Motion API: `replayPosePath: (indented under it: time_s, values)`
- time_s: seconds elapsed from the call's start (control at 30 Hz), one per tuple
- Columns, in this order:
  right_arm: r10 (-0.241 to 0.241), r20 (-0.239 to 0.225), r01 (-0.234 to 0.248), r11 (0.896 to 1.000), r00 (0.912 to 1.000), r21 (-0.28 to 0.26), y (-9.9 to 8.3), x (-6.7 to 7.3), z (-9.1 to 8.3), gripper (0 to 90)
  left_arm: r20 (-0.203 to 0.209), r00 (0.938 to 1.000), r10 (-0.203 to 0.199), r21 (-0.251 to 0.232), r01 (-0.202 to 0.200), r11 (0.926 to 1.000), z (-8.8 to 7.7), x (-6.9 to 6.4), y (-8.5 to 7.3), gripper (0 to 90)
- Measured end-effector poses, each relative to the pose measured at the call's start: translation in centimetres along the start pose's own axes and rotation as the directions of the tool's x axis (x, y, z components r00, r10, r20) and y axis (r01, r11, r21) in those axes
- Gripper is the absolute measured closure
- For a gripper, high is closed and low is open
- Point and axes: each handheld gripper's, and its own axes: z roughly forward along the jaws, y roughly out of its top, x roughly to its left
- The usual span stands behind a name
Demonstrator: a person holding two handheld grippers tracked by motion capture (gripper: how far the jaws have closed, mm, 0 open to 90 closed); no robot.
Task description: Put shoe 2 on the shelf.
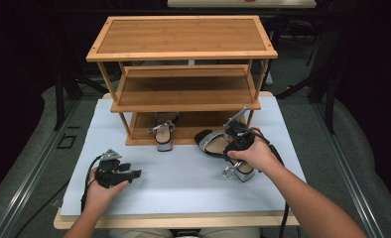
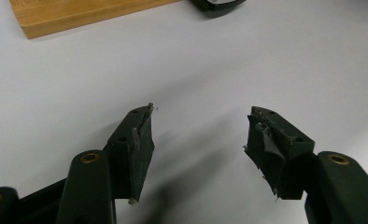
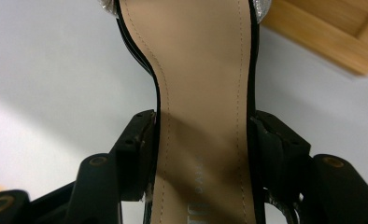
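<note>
**Right tongs clamp a sandal by its waist; left tongs rest spread**

High view: the right gripper (image 1: 234, 135) is clenched across a black high-heeled sandal with a tan insole and silver straps (image 1: 218, 144), which sits on the white table mat (image 1: 183, 173) just in front of the three-tier bamboo shoe rack (image 1: 183, 74). The sandal's silver block heel lies under the person's right hand (image 1: 255, 154). Well apart, the left gripper (image 1: 134, 173) lies low over the mat. A second matching sandal (image 1: 163, 134) stands at the rack's bottom shelf, beyond and between the two grippers.

Left gripper view: the jaws stand released, with bare mat between them; a rack edge (image 2: 79, 16) lies ahead.

Right gripper view: both jaws press the black edges of the sandal's narrow middle, the insole (image 3: 201, 93) running straight ahead from them; a rack corner (image 3: 331, 37) is ahead to the right.
</note>
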Motion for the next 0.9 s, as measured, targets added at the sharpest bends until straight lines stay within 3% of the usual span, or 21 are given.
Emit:
replayPosePath:
  time_s: [0.1, 0.23, 0.4, 0.47, 0.5, 0.57, 0.6, 0.63, 0.67, 0.7, 0.73, 0.8, 0.83, 0.9]
  values:
    - [0.011, 0.004, -0.011, 1.000, 0.9999, -0.012, 1.1, 0.5, 1.0, 42.4, 0.002, 1.0000, -0.003, 0.002, 0.003, 1.0000, -0.1, 0.1, 0.0, 40.5]
    - [0.064, 0.016, -0.063, 0.997, 0.9978, -0.038, 2.6, 1.0, 2.3, 42.4, 0.002, 1.0000, -0.002, -0.001, 0.002, 1.0000, -0.1, 0.0, 0.0, 40.4]
    - [0.121, 0.025, -0.120, 0.993, 0.9924, -0.017, 3.7, 1.6, 3.6, 42.2, 0.003, 1.0000, -0.001, 0.001, 0.001, 1.0000, 0.0, 0.1, 0.0, 40.4]
    - [0.160, -0.005, -0.160, 0.986, 0.9872, -0.037, 3.9, 1.9, 4.2, 41.8, 0.004, 1.0000, 0.000, 0.002, 0.000, 1.0000, 0.0, 0.1, 0.0, 40.5]
    - [0.161, -0.011, -0.161, 0.987, 0.9870, -0.009, 4.1, 1.9, 4.1, 41.7, 0.004, 1.0000, -0.002, 0.004, 0.002, 1.0000, 0.0, 0.1, 0.0, 40.4]
    - [0.172, -0.028, -0.172, 0.985, 0.9848, -0.016, 4.2, 2.1, 4.7, 41.3, 0.003, 1.0000, -0.003, 0.001, 0.003, 1.0000, 0.0, 0.1, 0.0, 40.5]
    - [0.156, -0.019, -0.156, 0.987, 0.9875, 0.043, 4.3, 2.2, 4.5, 41.0, 0.005, 1.0000, -0.001, 0.002, 0.001, 1.0000, -0.1, 0.1, 0.0, 40.4]
    - [0.145, 0.017, -0.146, 0.989, 0.9892, 0.012, 4.2, 2.4, 4.6, 40.7, 0.004, 1.0000, -0.001, -0.001, 0.001, 1.0000, -0.1, 0.1, 0.0, 40.5]
    - [0.138, -0.029, -0.137, 0.990, 0.9900, 0.035, 4.3, 2.3, 4.4, 40.4, 0.004, 1.0000, -0.001, -0.001, 0.001, 1.0000, -0.1, 0.1, 0.0, 40.5]
    - [0.122, 0.010, -0.122, 0.992, 0.9925, 0.008, 4.2, 2.5, 4.4, 39.8, 0.005, 1.0000, 0.001, 0.001, -0.001, 1.0000, -0.1, 0.1, 0.0, 40.5]
    - [0.121, 0.004, -0.121, 0.993, 0.9926, 0.001, 4.2, 2.6, 4.4, 38.7, 0.003, 1.0000, -0.003, 0.003, 0.003, 1.0000, -0.1, 0.1, 0.0, 40.4]
    - [0.117, 0.020, -0.115, 0.990, 0.9930, -0.076, 4.0, 2.8, 4.0, 37.0, 0.006, 1.0000, 0.002, 0.002, -0.002, 1.0000, -0.1, 0.1, 0.0, 40.5]
    - [0.109, -0.008, -0.110, 0.992, 0.9940, -0.064, 4.0, 2.7, 3.4, 36.1, 0.006, 1.0000, 0.003, 0.001, -0.003, 1.0000, -0.1, 0.0, 0.0, 40.5]
    - [0.110, 0.021, -0.108, 0.988, 0.9937, -0.107, 3.9, 2.9, 2.4, 35.8, 0.004, 1.0000, 0.002, 0.000, -0.002, 1.0000, -0.1, 0.0, 0.0, 40.5]
